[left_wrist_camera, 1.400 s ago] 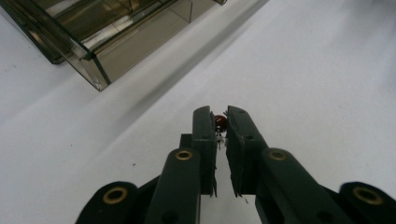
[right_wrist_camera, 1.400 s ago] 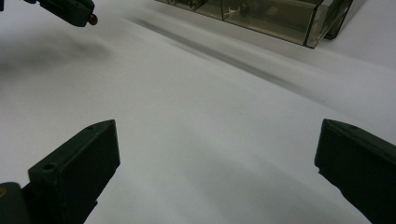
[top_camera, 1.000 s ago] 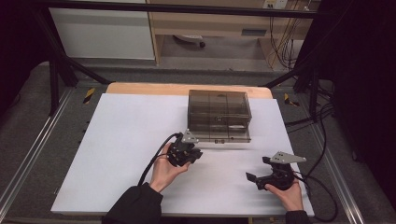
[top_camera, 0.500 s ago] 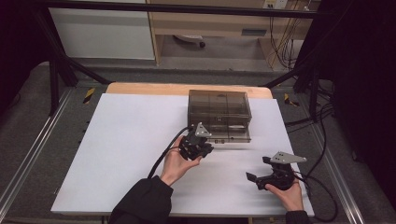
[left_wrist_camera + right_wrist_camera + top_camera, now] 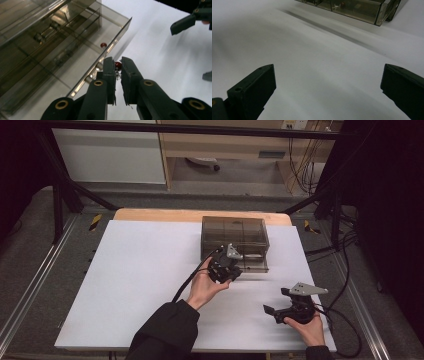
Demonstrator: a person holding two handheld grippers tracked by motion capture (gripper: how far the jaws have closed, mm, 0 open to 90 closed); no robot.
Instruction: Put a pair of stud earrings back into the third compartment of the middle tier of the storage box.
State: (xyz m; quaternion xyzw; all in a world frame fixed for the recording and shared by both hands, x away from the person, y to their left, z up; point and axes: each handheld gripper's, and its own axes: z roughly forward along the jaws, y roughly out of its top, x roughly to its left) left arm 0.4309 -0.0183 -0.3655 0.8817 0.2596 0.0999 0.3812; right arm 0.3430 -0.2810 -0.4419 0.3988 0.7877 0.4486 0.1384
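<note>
Now our left gripper point(image 5: 118, 72) has reached the box point(image 5: 234, 237), jaws nearly closed around its red knob point(image 5: 118, 65); our right gripper point(image 5: 280, 301) rests wide open.

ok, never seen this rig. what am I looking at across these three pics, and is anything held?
No robot arm here: a person holds a two-jaw gripper in each hand at a table covered in white sheet.

The high view is a fixed camera above, looking down. The other two views come from cameras riding on each gripper, looking along its black jaws.

On the sheet stands a smoky clear plastic box with a drawer.

The left gripper is at the box front. In its own view the jaws are nearly closed around a small red knob on the drawer front; whether they actually touch it, I cannot tell.

The right gripper sits near the table's near edge, jaws wide apart, holding nothing.
</note>
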